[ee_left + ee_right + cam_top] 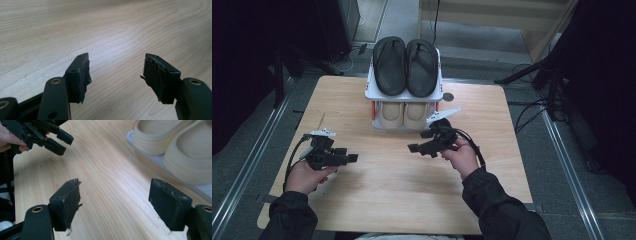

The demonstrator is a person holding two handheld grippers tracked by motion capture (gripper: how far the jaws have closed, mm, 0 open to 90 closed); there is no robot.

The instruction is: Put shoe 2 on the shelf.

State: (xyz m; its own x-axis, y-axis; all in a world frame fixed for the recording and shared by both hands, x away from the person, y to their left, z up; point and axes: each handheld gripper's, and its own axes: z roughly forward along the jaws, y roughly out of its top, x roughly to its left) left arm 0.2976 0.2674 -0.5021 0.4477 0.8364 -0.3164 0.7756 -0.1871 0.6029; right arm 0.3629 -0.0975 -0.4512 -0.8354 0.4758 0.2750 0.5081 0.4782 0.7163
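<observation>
A white two-tier shoe rack (371,89) stands at the far middle of the wooden table (397,175). A pair of black sandals (404,65) lies on its top shelf, and a pair of beige slippers (403,114) (175,147) sits on the lower shelf. My left gripper (353,158) (116,75) is held low over the table's left side, open, with bare wood between its jaws. My right gripper (413,148) (113,205) hovers in front of the rack, open and empty, the slippers to its right. The left gripper (63,141) also appears far off in the right gripper view.
A dark round mark (448,97) lies on the table right of the rack. Metal rails (567,165) run along the floor on both sides. Black stands and cables (532,75) crowd the back right.
</observation>
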